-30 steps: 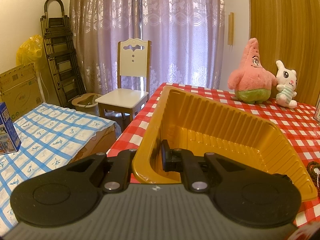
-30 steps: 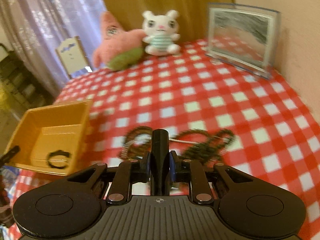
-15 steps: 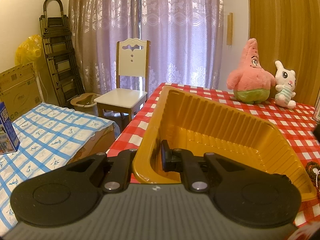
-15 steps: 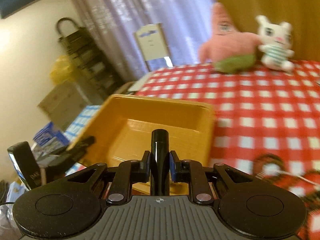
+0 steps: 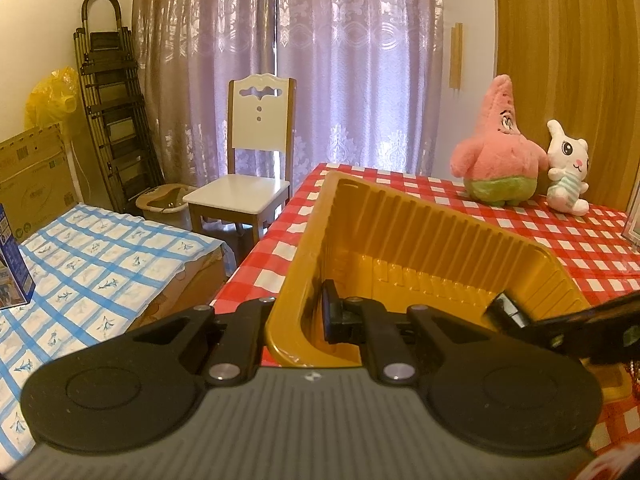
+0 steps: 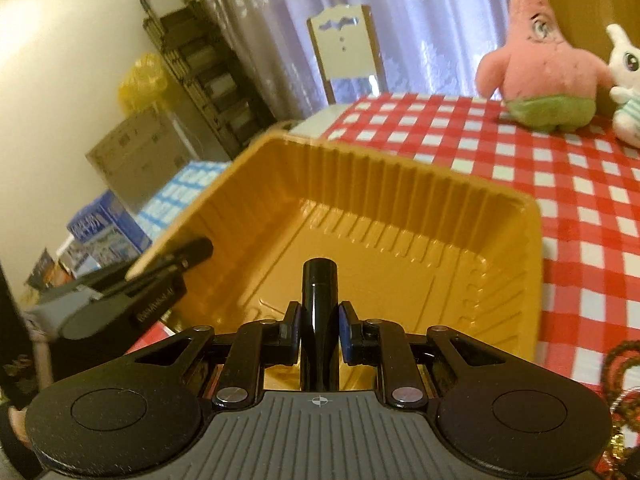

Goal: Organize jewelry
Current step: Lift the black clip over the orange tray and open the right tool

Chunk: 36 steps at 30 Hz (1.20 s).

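Note:
A yellow ribbed plastic tray (image 5: 400,240) sits at the left corner of the red checked table. My left gripper (image 5: 296,320) is shut on its near wall, one finger inside and one outside. In the right wrist view the left gripper (image 6: 180,264) shows on the left rim of the tray (image 6: 400,208). My right gripper (image 6: 319,328) is shut on a glossy black band (image 6: 319,288), like a bangle seen edge-on, held over the tray's near end. In the left wrist view the right gripper (image 5: 516,316) reaches in over the right wall. Dark beaded jewelry (image 6: 624,364) lies on the cloth to the right.
A pink star plush (image 5: 496,164) and a white bunny plush (image 5: 568,180) stand at the table's back. A picture frame (image 5: 634,216) is at the right edge. Left of the table are a white chair (image 5: 248,184), a blue checked bed (image 5: 96,272), boxes and a folded ladder.
My right gripper has swung left, from above the beaded jewelry to above the tray, still holding the black band, and now shows in the left wrist view. The left gripper and tray have stayed put.

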Each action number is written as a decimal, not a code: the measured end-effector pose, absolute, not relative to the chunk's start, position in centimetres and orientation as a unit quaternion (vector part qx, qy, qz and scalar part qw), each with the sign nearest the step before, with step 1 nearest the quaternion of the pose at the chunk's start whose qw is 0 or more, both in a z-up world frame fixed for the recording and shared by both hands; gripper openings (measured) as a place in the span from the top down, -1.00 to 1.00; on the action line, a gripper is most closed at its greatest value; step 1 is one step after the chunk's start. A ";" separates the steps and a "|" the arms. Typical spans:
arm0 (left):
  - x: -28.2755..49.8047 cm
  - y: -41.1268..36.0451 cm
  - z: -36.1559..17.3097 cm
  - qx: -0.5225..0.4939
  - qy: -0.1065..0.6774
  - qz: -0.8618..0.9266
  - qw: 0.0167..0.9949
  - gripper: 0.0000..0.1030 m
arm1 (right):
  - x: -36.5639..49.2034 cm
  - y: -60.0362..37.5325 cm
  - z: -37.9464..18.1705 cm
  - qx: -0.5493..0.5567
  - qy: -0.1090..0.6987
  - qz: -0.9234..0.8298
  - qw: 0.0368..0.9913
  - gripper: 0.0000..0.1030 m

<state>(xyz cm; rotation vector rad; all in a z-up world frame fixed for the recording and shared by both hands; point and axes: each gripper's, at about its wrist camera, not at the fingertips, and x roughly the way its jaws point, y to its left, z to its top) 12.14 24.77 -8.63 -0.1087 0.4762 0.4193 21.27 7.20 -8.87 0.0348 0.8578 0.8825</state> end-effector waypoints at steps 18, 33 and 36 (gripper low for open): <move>12.6 24.9 -8.9 -0.059 0.236 0.205 0.948 0.80 | 20.8 7.4 -8.7 0.020 0.395 0.407 0.823 0.02; 12.6 24.9 -8.9 -0.059 0.237 0.205 0.948 0.80 | 19.7 0.2 -6.9 0.046 0.395 0.342 0.852 -0.06; 12.6 24.9 -8.9 -0.058 0.237 0.205 0.948 0.79 | 19.5 -0.9 -6.8 0.050 0.395 0.331 0.855 -0.06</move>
